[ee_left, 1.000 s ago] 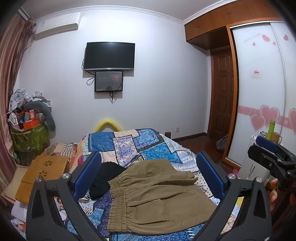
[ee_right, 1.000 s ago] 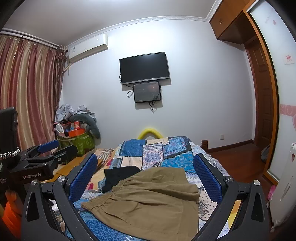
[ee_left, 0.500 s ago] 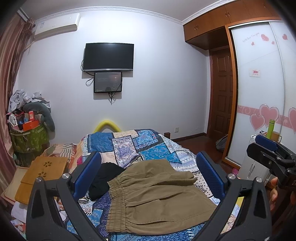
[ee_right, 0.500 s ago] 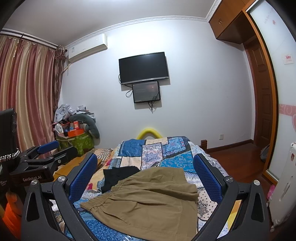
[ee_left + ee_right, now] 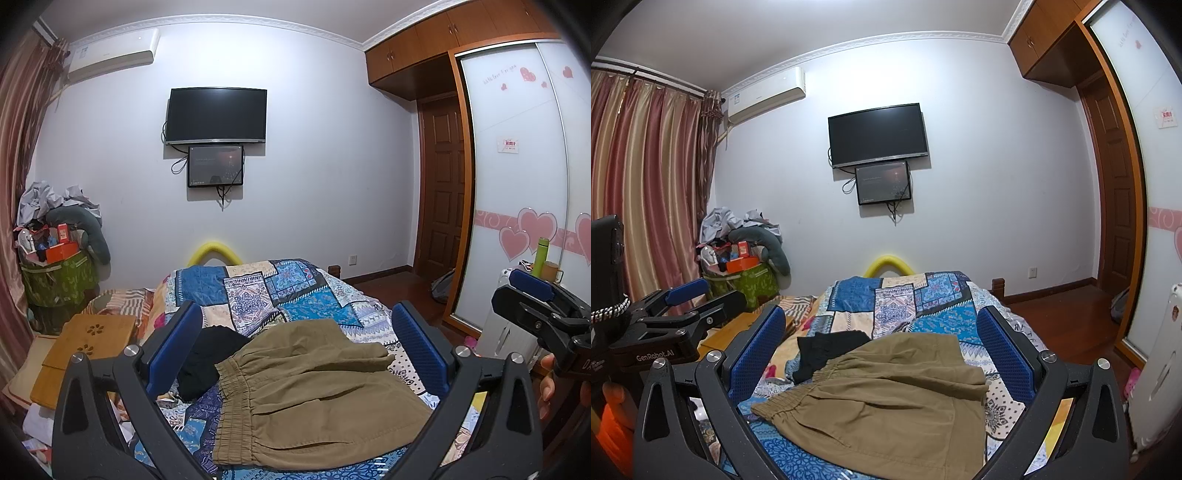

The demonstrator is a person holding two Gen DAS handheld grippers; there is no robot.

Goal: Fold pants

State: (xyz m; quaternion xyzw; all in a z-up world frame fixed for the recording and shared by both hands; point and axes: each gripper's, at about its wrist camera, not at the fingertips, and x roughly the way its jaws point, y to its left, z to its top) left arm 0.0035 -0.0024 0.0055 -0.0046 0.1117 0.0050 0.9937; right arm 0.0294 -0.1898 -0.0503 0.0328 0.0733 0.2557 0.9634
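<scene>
khaki pants point(image 5: 317, 391) folded on a patchwork quilt point(image 5: 295, 291), lower centre of the frame, both grippers above and clear of the cloth.

left gripper point(image 5: 295, 350) with blue fingers point(image 5: 173, 350) spread wide, nothing between them; right gripper point(image 5: 882, 350) likewise wide open and empty. elastic waistband at lower left, black garment point(image 5: 207, 362) just beside it, partly tucked under the pants' upper left edge. dark tv point(image 5: 216, 116) on the wall, upper centre.
</scene>
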